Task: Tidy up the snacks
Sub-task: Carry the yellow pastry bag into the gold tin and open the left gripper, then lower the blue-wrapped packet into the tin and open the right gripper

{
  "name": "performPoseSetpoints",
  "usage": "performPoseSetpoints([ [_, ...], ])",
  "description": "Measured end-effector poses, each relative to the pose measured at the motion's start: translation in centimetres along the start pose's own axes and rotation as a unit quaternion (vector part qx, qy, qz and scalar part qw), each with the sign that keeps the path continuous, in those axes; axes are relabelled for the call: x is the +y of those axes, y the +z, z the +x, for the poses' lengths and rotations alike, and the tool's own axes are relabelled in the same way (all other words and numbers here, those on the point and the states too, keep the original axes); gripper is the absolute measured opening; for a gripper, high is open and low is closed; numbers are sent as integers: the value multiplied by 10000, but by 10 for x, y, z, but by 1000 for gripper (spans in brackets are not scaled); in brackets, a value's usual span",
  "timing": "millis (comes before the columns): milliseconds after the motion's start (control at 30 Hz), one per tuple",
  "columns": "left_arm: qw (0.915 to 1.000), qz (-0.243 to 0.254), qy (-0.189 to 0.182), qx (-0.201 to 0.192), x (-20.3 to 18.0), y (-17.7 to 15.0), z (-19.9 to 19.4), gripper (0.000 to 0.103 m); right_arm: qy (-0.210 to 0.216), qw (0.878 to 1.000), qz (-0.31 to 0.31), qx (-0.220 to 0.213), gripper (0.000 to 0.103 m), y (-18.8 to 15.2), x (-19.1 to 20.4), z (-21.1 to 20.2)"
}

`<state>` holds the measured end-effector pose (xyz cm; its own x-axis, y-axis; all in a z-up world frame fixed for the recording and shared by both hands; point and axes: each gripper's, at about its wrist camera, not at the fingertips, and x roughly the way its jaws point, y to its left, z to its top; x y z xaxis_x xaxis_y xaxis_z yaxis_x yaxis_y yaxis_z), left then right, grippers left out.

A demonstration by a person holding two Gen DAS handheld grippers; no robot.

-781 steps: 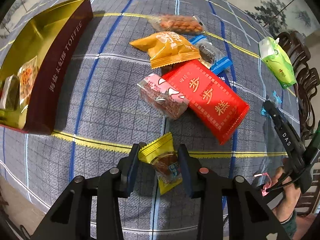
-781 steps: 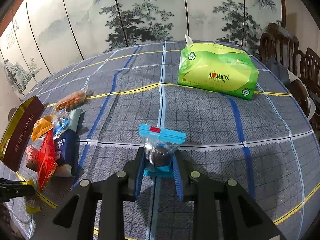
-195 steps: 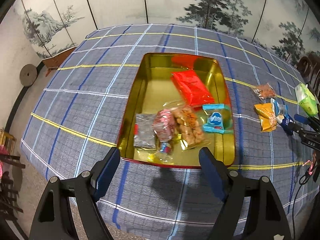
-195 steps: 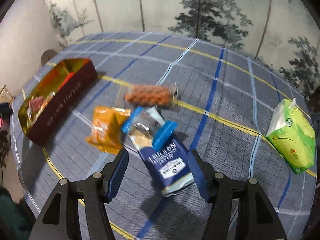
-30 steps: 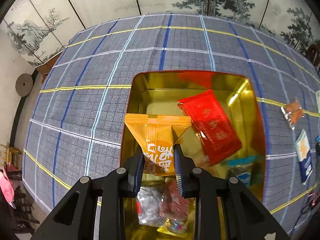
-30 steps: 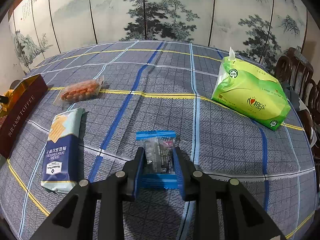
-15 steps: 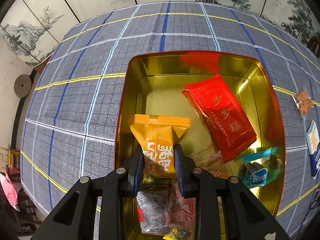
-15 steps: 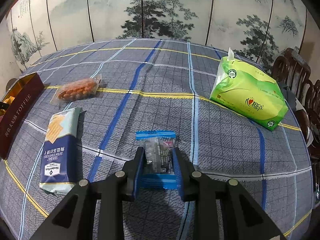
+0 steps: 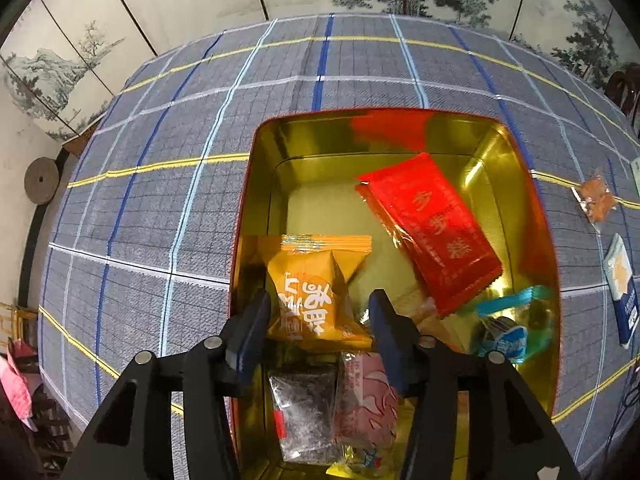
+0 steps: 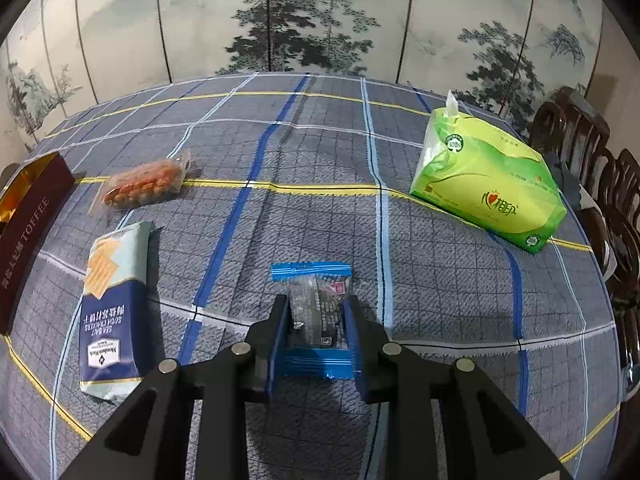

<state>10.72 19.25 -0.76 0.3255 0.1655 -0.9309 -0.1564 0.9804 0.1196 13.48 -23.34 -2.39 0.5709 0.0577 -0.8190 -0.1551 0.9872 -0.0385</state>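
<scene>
Tin (image 9: pixel 516 152) more than half filled — gold inside, maroon outside, open on the checked tablecloth (image 9: pixel 160 168). Inside: red packet (image 9: pixel 432 232) at 1 o'clock, blue-ended sweet (image 9: pixel 504 332) at 4, dark and pink packets at 6. Left gripper (image 9: pixel 320 316) has just been opening; orange snack packet (image 9: pixel 308 300) lies loose between its parted jaws, resting in the tin — delivered, by the look of it. Right gripper (image 10: pixel 316 320) is clenched on a blue-edged clear packet (image 10: pixel 314 308), low over the cloth. Left to do: that packet, the navy cracker pack (image 10: pixel 112 304) at 9 o'clock, the peanut bag (image 10: pixel 144 184) at 10. Green tissue pack (image 10: pixel 488 184) at 2 is likely no snack.
</scene>
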Motion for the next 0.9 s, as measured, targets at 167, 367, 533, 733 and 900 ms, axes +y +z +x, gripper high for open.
performPoseSetpoints([
  [167,9994,-30,-130,-307,0,-5,-21,61,-41,9997,154,-165,27,11,1,-14],
  [367,9981,-122,-90,-589,5,-18,-45,63,235,9984,108,-504,27,34,28,-44],
  [533,9972,-301,-70,-681,14,-37,-60,63,730,9948,-180,-688,27,42,77,-64],
  [733,9960,-492,28,-741,26,-56,-72,64,1429,9851,-660,-692,27,43,149,-77],
  [900,9943,-753,149,-744,41,-70,-75,67,1956,9726,-1059,-680,27,44,209,-84],
])
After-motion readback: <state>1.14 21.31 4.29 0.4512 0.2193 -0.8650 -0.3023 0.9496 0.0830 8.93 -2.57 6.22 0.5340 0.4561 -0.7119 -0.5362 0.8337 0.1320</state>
